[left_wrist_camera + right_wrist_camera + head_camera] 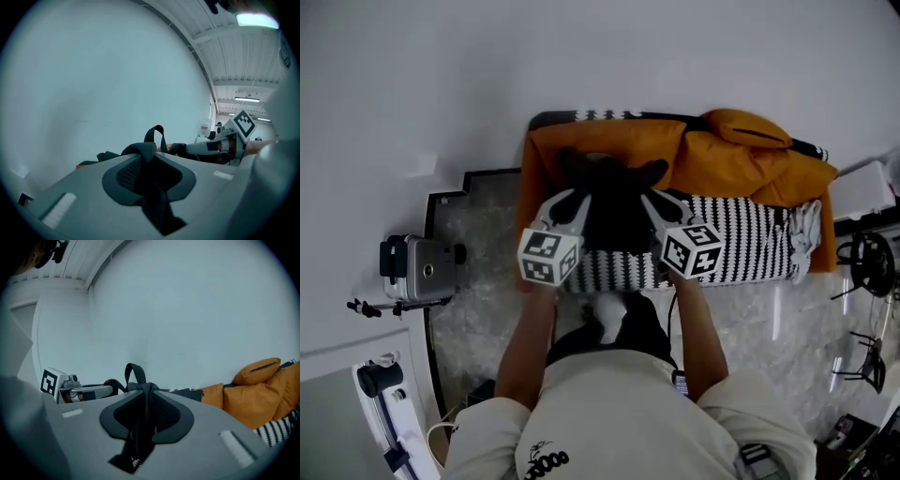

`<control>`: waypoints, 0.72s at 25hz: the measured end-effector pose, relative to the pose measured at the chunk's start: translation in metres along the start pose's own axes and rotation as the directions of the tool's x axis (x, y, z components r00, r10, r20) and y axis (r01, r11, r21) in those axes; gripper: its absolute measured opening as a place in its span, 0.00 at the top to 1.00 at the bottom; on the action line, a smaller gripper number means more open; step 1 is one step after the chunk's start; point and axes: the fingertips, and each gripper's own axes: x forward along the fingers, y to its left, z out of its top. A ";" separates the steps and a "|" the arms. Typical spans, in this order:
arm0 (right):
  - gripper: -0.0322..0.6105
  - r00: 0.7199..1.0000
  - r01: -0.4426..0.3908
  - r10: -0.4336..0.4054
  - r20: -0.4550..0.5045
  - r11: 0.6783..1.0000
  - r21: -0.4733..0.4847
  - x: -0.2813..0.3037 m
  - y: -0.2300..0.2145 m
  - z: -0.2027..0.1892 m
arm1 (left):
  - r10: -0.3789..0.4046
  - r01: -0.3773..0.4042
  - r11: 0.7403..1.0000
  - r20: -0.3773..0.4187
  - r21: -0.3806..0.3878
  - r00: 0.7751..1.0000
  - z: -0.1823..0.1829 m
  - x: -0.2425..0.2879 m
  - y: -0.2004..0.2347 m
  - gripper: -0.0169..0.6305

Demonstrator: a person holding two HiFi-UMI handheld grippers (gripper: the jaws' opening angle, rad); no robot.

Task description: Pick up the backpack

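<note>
Backpack (614, 217) held above orange sofa (609, 142); left gripper (570, 199), right gripper (655, 201) jaws narrow, each clamped on black strap (151, 197).

Head view: bright, even, diffuse light, faint shadows; black backpack (614, 211) crushed to a near-featureless blob. Both gripper views dimmer, blue-grey cast, heavy fisheye with black corners, near foreground soft. Ceiling light (255, 19) high on the right of left gripper view is blown out.
</note>
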 end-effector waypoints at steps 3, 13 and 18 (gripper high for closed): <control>0.85 0.999 -0.018 0.020 0.033 0.999 -0.050 -0.014 0.015 0.025 | -0.010 0.009 1.000 0.049 0.015 0.999 0.028 -0.013 -0.007 0.87; 0.85 0.991 -0.038 0.056 0.120 0.988 -0.151 -0.058 0.059 0.088 | -0.052 0.035 0.994 0.166 0.105 0.985 0.105 -0.058 -0.033 0.87; 0.85 0.978 -0.072 0.107 0.178 0.978 -0.194 -0.076 0.087 0.118 | -0.068 0.035 0.988 0.226 0.150 0.972 0.143 -0.085 -0.040 0.87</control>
